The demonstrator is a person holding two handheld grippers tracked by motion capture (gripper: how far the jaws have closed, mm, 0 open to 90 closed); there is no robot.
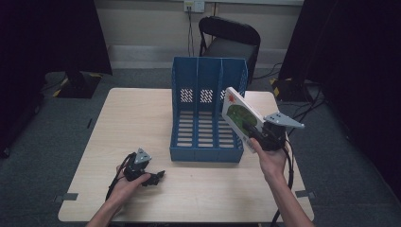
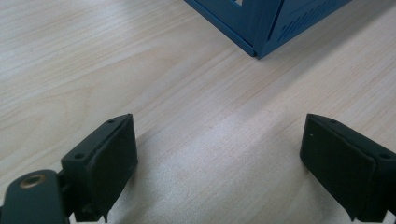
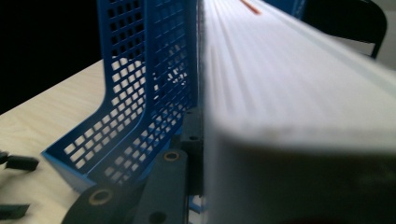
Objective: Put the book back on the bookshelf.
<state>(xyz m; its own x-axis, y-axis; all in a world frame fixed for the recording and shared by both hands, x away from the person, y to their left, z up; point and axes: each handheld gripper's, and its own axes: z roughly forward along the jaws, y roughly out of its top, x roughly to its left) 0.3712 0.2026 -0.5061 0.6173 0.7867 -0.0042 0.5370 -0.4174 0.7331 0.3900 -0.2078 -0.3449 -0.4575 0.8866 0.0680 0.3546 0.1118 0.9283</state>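
The right gripper clamped a white picture book, tilted against the right wall of the blue three-slot file rack mid-table, while the left gripper rested near the wooden table's front edge, jaws spread wide and empty.

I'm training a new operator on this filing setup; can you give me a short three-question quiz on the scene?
1. True or false: the right tongs are shut on the book.
2. How many compartments has the blue file rack?
3. The left tongs are: A) open, low over the table; B) shut on a pen; C) inside the rack.

Key: 1 true; 2 three; 3 A.
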